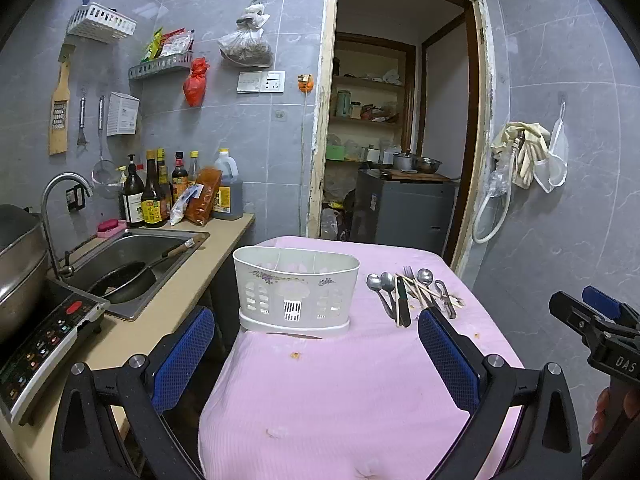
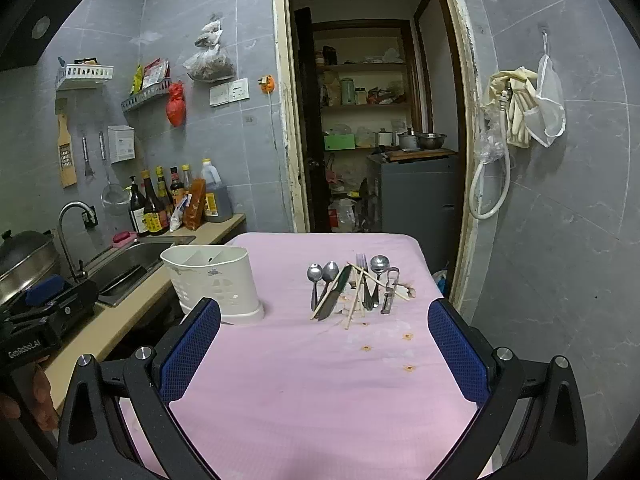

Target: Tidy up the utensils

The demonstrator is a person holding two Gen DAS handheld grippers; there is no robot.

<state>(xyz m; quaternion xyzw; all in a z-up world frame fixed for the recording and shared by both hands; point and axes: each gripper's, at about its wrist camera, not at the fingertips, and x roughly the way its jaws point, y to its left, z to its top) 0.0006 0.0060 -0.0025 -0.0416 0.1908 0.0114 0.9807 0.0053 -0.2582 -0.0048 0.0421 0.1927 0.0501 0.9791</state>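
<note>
A white slotted utensil holder (image 1: 296, 292) (image 2: 212, 280) stands upright and empty on the pink-covered table (image 1: 340, 392) (image 2: 320, 380). To its right lies a pile of utensils (image 1: 412, 292) (image 2: 352, 288): spoons, a fork, a dark-handled knife, wooden chopsticks and a metal clip. My left gripper (image 1: 316, 352) hovers open over the near table, in front of the holder, with nothing between its blue pads. My right gripper (image 2: 324, 344) is open too, short of the utensil pile, holding nothing. Each gripper shows at the edge of the other's view.
A counter (image 1: 192, 280) runs along the left with a sink (image 1: 136, 264) holding a pan, an induction cooker (image 1: 44, 344) with a pot, and sauce bottles (image 1: 168, 196). An open doorway (image 2: 372, 120) lies beyond the table. Gloves and a hose hang on the right wall (image 2: 516, 112).
</note>
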